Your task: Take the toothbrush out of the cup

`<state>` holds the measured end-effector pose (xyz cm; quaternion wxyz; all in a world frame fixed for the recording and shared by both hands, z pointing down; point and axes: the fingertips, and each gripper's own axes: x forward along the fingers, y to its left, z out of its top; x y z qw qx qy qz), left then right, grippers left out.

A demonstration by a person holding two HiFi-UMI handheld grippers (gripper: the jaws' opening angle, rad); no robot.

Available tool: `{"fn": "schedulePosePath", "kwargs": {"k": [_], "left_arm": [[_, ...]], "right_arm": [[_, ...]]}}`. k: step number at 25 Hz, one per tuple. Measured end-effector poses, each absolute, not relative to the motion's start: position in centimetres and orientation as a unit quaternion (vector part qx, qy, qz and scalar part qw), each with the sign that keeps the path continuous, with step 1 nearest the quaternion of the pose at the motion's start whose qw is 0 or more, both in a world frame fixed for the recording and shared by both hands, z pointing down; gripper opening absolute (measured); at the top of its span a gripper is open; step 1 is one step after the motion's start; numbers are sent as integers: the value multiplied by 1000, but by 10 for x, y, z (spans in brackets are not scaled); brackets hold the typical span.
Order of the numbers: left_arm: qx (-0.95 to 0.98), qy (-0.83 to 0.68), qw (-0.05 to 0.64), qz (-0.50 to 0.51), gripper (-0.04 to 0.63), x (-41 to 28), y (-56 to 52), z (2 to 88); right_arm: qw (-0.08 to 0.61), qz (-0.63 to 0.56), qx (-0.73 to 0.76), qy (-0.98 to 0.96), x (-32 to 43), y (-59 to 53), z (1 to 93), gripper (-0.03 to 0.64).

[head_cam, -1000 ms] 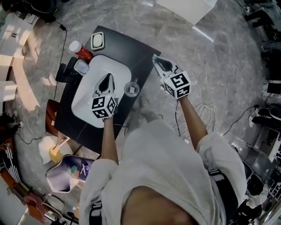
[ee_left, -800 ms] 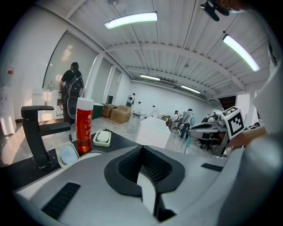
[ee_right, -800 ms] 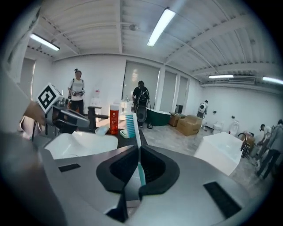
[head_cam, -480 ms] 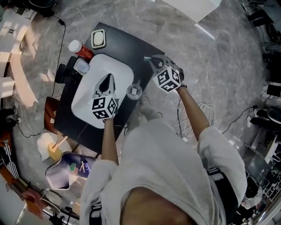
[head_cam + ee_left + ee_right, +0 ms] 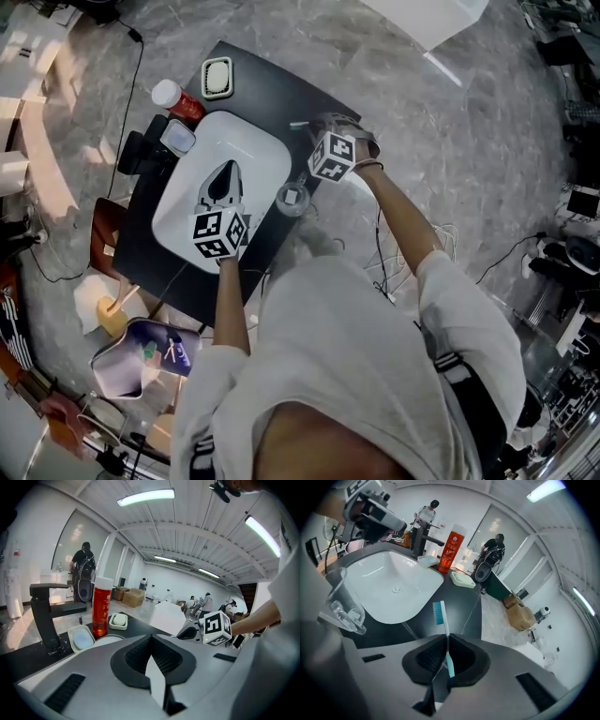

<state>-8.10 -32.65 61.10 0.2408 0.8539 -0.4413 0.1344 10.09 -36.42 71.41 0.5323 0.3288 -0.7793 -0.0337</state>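
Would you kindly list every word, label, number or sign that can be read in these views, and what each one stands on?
No text here can be read.
Red bottle: white print on its side, too blurred to read.
Marker cubes: black-and-white square patterns only, no words or numbers.

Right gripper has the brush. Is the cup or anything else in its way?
Nothing visible. The toothbrush is clamped in the right gripper, clear of the cup, which stands off to one side by the sink. Ahead of the bristles lies only bare counter.
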Motion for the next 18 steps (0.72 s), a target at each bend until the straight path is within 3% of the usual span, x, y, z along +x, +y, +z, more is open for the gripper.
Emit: {"fn": "schedulePosePath", "kwargs": {"k": [8, 18], "left_arm": [[844, -459, 245, 134, 26, -97, -325, 613], [842, -464, 241, 132, 26, -103, -323, 613]], "right_arm": [[574, -29, 279, -769, 88, -378, 757, 34], [562, -11, 280, -779, 81, -382, 760, 43]]}}
